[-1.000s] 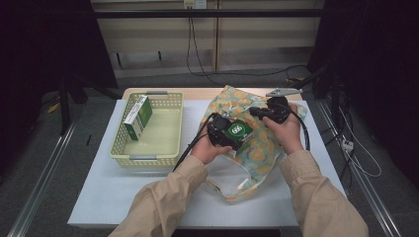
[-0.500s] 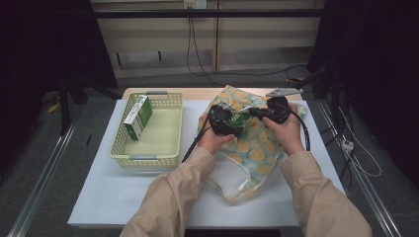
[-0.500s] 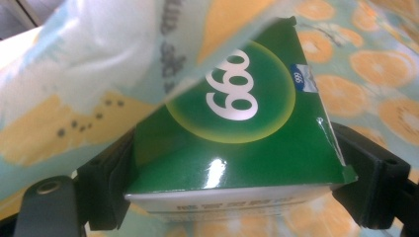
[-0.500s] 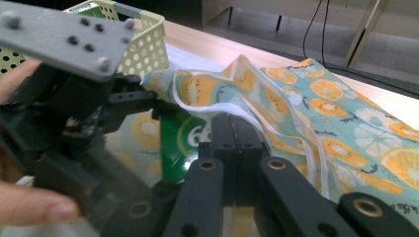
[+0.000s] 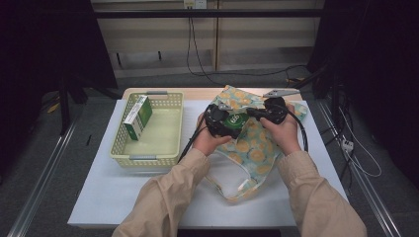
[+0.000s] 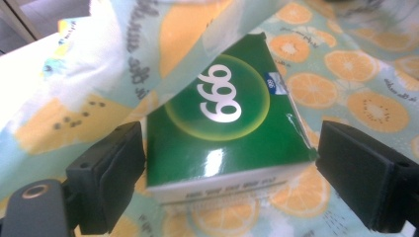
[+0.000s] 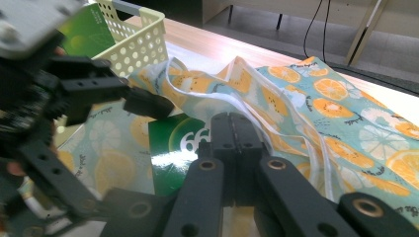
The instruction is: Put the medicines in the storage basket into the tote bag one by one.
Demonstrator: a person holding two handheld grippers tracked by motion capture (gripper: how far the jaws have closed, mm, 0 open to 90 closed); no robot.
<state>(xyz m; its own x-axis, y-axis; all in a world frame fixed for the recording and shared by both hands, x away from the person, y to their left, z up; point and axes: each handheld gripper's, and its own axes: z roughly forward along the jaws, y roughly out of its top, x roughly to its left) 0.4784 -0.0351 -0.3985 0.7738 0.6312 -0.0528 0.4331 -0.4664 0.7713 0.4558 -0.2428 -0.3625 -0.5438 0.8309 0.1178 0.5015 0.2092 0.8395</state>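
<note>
A green carton (image 6: 225, 123) is shown at the mouth of the orange-print fabric bag (image 5: 257, 148) near the bench's far edge, bracketed loosely by the wide left tongs (image 6: 232, 182). The bag's hem is pinched by the closed right tongs (image 7: 236, 148). If released prematurely, the carton may catch on the hem.

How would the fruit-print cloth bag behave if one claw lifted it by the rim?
The bag would probably sag, since its cloth lies in folds. It looks light. The green box resting at its mouth might slide.
</note>
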